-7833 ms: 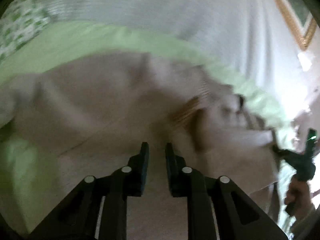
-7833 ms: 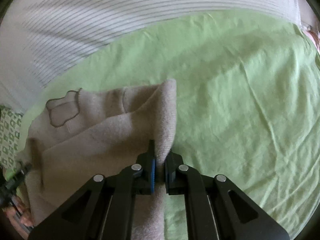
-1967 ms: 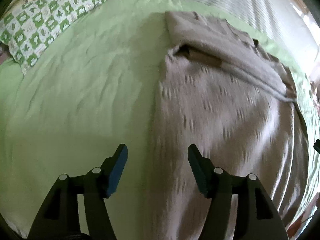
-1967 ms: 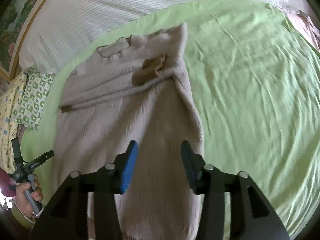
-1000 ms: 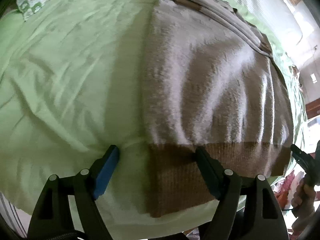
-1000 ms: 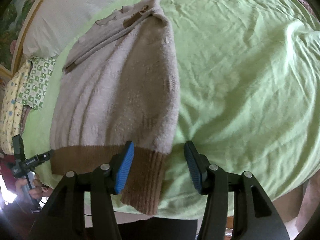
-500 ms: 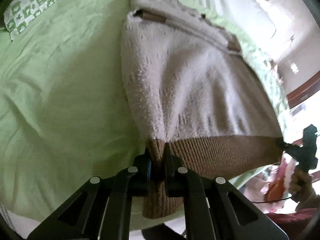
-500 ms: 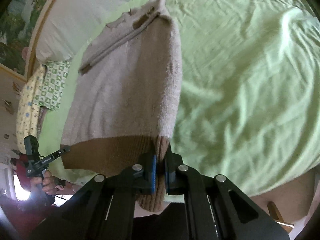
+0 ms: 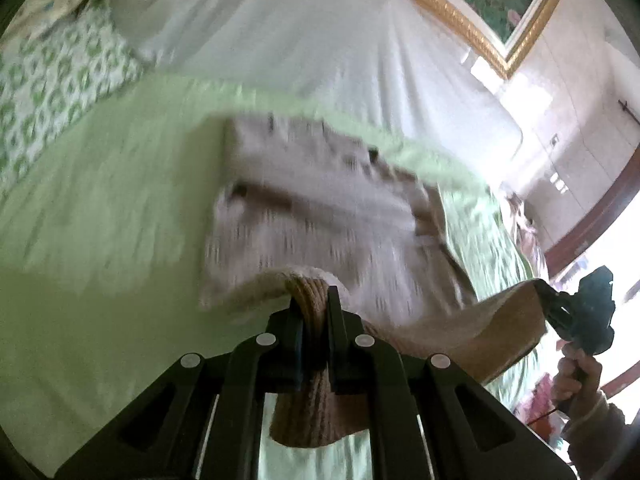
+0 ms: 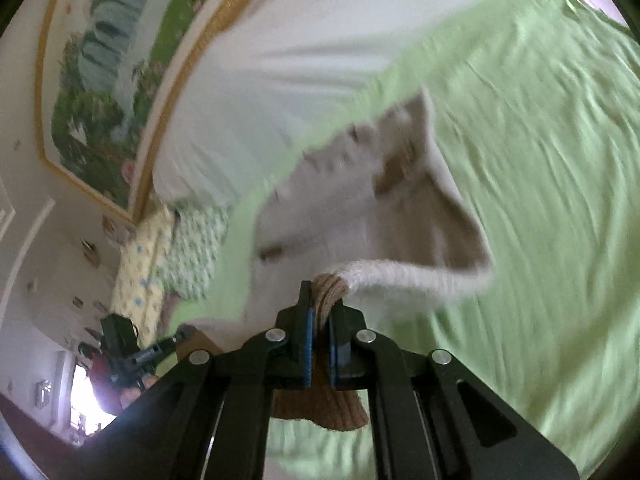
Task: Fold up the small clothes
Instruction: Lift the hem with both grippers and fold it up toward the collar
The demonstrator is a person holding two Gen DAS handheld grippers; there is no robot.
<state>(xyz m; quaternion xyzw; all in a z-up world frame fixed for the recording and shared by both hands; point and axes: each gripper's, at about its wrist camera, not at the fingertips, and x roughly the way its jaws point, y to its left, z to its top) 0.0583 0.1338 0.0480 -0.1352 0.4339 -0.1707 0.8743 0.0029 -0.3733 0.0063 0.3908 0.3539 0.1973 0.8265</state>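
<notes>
I can read no brand, label or writing anywhere; the pictures are blurred. My left gripper [image 9: 314, 312] is clamped on the brown ribbed hem of a beige sweater [image 9: 320, 208], the knit bunched between its jaws and hanging below them. My right gripper [image 10: 322, 312] is clamped on the hem's other corner in the same way. The hem is raised off the green bedsheet [image 9: 100, 200] and stretches between the two grippers, while the sweater's upper part lies on the sheet ahead of both, near the white bedding [image 9: 320, 40]. A patterned pillow [image 9: 52, 80] sits at the left. A gold-framed painting [image 10: 100, 80] hangs on the wall.
</notes>
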